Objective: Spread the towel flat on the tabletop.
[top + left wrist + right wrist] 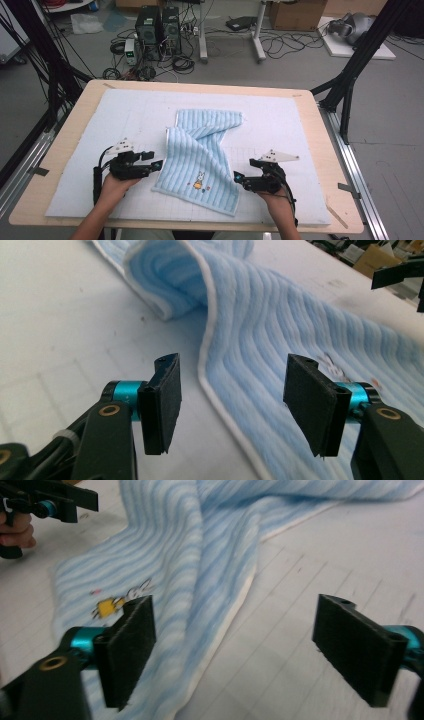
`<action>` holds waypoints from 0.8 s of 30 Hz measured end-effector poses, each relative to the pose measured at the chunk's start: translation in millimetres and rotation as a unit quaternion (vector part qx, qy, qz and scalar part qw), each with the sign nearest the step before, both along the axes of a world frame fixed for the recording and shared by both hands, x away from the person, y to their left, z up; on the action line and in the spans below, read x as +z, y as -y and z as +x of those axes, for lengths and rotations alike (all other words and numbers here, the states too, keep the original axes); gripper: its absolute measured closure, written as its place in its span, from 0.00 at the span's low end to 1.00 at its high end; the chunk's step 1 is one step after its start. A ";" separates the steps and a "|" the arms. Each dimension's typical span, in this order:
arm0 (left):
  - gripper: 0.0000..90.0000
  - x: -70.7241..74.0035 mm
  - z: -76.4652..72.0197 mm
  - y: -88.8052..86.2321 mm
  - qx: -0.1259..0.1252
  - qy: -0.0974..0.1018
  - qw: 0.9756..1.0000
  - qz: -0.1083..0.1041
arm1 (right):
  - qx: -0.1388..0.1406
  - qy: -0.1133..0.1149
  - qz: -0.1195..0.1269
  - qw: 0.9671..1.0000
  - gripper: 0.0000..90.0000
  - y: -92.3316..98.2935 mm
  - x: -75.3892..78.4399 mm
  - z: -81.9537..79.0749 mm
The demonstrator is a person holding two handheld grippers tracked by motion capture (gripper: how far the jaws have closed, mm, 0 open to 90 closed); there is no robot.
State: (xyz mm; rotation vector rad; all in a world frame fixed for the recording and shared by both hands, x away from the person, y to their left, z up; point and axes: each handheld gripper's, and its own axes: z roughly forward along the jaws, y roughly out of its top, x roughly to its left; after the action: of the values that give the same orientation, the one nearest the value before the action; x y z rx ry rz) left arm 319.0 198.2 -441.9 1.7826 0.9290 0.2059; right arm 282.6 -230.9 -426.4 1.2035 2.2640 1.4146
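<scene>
A light blue striped towel point(200, 160) with a small rabbit picture lies loosely folded and twisted on the white mat point(280, 125). My left gripper point(155, 161) stands open just left of the towel's left edge. In the left gripper view its jaws point(232, 405) straddle the towel's white hem point(220, 400) without pressing it. My right gripper point(245, 170) is open beside the towel's lower right edge. In the right gripper view the towel point(165, 555) runs under the left pad point(127, 645), which stays clear of the cloth. The left gripper point(55, 502) shows at the top left of that view.
The mat covers a wooden table point(330, 165) whose bare rim rings it. Black frame struts point(350, 75) rise at the right and left point(50, 65). Beyond the far edge, computer cases point(157, 30), cables and boxes sit on the floor.
</scene>
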 end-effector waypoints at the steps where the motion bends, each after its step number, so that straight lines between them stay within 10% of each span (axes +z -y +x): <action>1: 0.44 0.3 3.7 2.4 -0.001 -0.001 1.000 0.002 | -0.007 -0.003 0.003 1.000 0.12 -1.6 0.3 6.0; 4: 0.39 -1.2 15.1 12.7 0.002 -0.011 1.000 0.020 | -0.057 -0.009 0.001 0.998 0.12 -6.1 -0.5 19.6; 12: 0.38 -9.5 24.2 29.4 0.007 -0.016 0.996 0.085 | -0.080 -0.055 -0.071 0.993 0.15 -24.7 -12.9 37.1; 17: 0.65 -9.1 18.8 38.2 -0.032 0.010 0.989 0.146 | -0.034 -0.027 -0.112 0.993 0.51 -45.5 -15.5 32.7; 20: 0.90 -9.6 17.0 32.9 -0.052 -0.004 0.991 0.125 | -0.014 -0.012 -0.142 0.990 0.66 -56.6 -19.1 29.4; 24: 0.96 -9.8 9.5 29.3 -0.071 -0.010 0.991 0.117 | 0.014 -0.014 -0.141 0.990 0.89 -58.9 -17.7 26.0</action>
State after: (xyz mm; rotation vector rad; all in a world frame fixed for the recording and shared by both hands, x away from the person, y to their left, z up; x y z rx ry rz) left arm 328.5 168.9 -451.7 2.0610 0.8146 0.2135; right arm 308.6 -171.9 -444.1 1.1101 2.4063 1.0452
